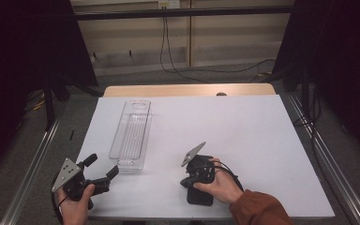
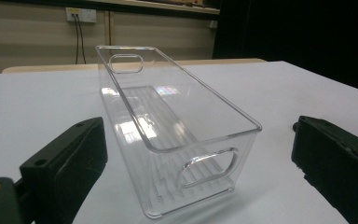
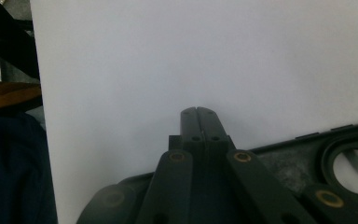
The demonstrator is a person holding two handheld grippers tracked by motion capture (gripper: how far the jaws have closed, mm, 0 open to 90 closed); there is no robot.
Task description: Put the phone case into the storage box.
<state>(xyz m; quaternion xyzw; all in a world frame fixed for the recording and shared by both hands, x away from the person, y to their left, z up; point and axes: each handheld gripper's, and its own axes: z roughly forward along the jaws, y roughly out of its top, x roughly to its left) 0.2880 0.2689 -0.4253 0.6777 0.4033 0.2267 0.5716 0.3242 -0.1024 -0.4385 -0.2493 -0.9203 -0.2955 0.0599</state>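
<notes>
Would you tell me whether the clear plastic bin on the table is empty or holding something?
Empty: the clear bin stands upright, and only its ribbed floor shows inside.

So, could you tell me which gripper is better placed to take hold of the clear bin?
Left gripper: open, facing the bin's near end. Right gripper is shut, off to the side.

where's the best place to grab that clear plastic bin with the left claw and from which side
Probably the near end wall of the clear bin, at the oval handle cutout. The bin stands upright, open top up, with that short end facing the left claw, whose jaws stand open. Come in from the near end, dropping one jaw inside the rim and the other outside; the thin wall suits a pinch.
</notes>
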